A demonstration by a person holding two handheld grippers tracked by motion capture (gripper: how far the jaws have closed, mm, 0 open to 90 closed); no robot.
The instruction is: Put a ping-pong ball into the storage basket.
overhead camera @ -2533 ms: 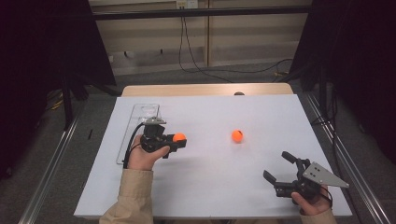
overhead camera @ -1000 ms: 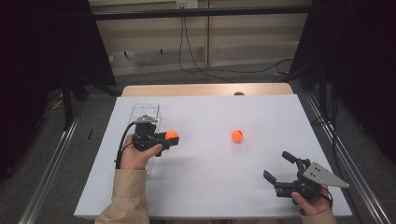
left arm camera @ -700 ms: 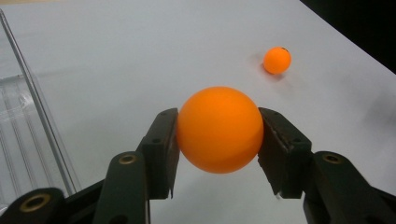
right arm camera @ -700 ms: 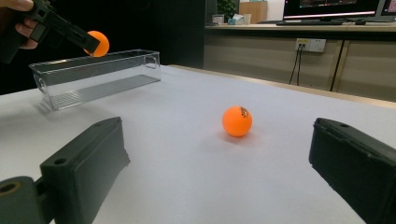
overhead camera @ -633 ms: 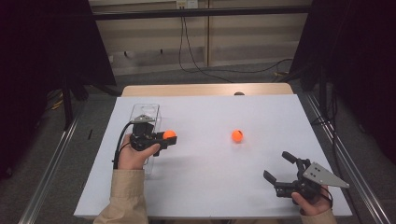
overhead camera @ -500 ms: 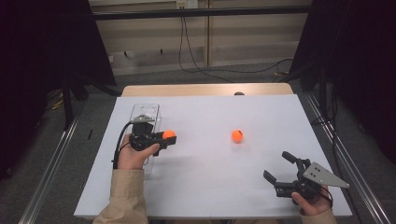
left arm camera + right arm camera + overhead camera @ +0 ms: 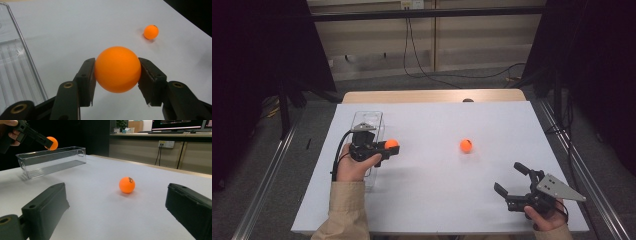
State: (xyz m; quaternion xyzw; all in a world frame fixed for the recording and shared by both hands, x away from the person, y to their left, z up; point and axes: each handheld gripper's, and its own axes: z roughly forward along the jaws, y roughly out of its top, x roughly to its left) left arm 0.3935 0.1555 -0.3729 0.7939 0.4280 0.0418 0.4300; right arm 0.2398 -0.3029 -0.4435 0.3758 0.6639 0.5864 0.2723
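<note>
Left gripper (image 7: 388, 148) is clenched on an orange ping-pong ball (image 7: 117, 69), pads pressing it from both sides. It's held above the table, at the right edge of the clear plastic bin (image 7: 367, 120) on the left side. In the right gripper view the held ball sits just over the bin's rim.

Right gripper (image 7: 514, 180) is released, jaws wide apart with nothing between them, at the near right corner of the table. It points toward the second orange ball (image 7: 466, 145), which lies loose on the surface right of centre, well apart from both grippers; there's a dark print on it.

Surface: white sheet (image 7: 437, 200) covering a light wooden table (image 7: 432, 96), with wood showing as a strip at the far edge.

Room: grey carpet, beige wall panels at the far side, a black cable (image 7: 422, 70) trailing down the wall and across the floor. Dark curtains on both sides, metal rails (image 7: 267, 180) along the floor left and right of the table. The right gripper view shows a wall socket (image 7: 166, 144) and a desk with monitors.
</note>
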